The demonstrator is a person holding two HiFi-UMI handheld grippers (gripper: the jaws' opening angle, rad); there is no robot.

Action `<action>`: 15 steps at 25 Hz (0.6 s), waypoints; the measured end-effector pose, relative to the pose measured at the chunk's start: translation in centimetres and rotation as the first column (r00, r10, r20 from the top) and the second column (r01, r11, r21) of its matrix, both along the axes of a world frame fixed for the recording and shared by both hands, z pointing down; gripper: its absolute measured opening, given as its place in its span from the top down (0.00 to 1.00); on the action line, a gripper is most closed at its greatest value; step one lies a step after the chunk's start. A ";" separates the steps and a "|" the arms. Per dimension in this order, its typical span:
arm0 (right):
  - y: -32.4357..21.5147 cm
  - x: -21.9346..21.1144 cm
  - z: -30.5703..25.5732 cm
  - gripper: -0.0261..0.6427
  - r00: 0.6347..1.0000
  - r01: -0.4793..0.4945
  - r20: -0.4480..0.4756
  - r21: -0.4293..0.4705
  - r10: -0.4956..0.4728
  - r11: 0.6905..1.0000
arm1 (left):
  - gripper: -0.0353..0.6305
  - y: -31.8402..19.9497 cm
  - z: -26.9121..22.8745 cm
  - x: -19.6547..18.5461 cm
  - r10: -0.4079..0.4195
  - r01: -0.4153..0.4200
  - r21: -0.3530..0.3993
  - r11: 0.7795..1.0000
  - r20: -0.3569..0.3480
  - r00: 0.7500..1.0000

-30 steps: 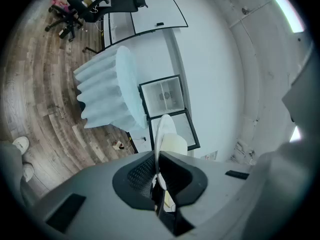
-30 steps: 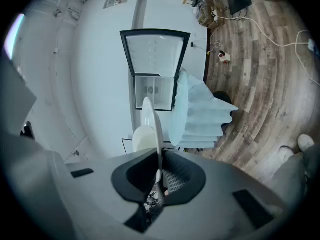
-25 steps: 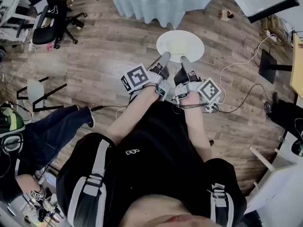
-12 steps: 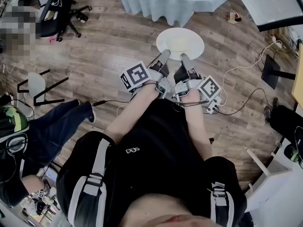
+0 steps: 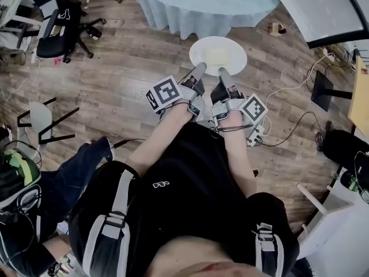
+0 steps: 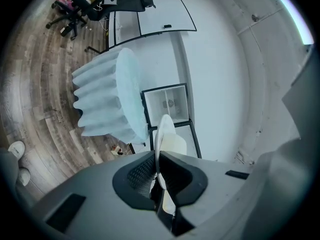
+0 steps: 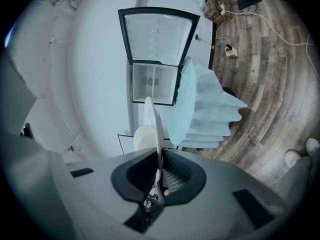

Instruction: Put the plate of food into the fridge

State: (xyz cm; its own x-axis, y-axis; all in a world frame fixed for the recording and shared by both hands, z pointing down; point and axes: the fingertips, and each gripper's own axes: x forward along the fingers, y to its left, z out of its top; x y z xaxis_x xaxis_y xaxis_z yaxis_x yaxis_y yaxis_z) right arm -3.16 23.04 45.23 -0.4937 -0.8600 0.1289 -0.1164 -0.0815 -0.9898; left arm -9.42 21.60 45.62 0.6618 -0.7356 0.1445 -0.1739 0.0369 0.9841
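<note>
L gripper (image 5: pixel 200 69) & R gripper (image 5: pixel 223 73) each clamped on near rim of round white plate (image 5: pixel 196 53) w/ pale food (image 5: pixel 218 55) — over brown wood-plank floor (image 5: pixel 127 68).

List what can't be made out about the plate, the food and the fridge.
Food kind: head view, too small and washed out.
Fridge shelves' contents: right gripper view, too small.
Fridge's lower part: left gripper view, hidden behind the plate.
Plate's near rim: head view, covered by left gripper and right gripper.

A round table draped in pale blue cloth (image 5: pixel 202 4) stands just ahead, partly before the open black-framed fridge (image 7: pixel 152 84), while bare wooden plank floor (image 5: pixel 127 56) lies free on its left.
</note>
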 end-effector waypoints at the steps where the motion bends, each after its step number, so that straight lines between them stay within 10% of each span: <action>1: -0.4 -0.3 0.1 0.91 1.000 -0.003 -0.006 -0.004 0.003 1.000 | 0.92 -0.4 0.0 -0.3 0.003 -0.003 0.001 1.000 -0.004 1.000; 15: -2.5 -4.0 1.4 0.91 0.995 0.020 -0.102 -0.024 -0.023 0.999 | 0.92 -2.4 2.1 -3.9 -0.013 0.007 -0.057 0.998 -0.090 0.996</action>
